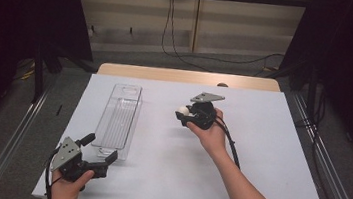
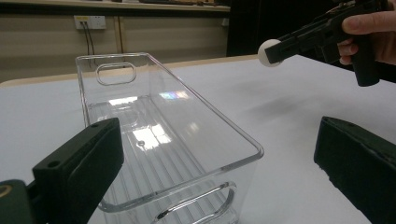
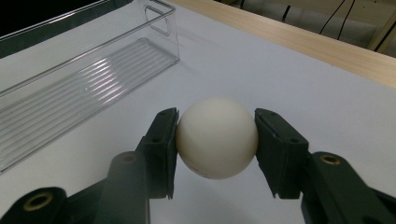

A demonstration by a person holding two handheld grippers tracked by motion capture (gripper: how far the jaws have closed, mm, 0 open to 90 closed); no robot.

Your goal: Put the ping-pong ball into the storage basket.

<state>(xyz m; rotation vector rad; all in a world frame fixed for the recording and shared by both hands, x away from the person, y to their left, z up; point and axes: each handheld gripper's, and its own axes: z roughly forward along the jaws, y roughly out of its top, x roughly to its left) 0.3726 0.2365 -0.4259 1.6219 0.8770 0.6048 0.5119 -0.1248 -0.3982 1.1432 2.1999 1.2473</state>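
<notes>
A white ball (image 3: 217, 135) sits pinched between the two black jaws of my right gripper (image 3: 216, 144), which is shut on it. In the high view the ball (image 1: 182, 109) and right gripper (image 1: 183, 114) hover over the middle of the white table, to the right of a long clear plastic bin (image 1: 134, 125). The left gripper view shows the ball (image 2: 269, 52) held above the tabletop, with a faint shadow beneath it. My left gripper (image 1: 101, 148) is open at the bin's near end, its jaws spread to either side of the bin's near wall (image 2: 187, 196). The bin holds nothing.
The white table (image 1: 259, 154) has a wooden strip (image 1: 187, 76) along its far edge. Black curtains and frame rails flank both sides. Cables hang down the back wall (image 1: 168, 23). The bin (image 3: 84, 70) lies to the left in the right gripper view.
</notes>
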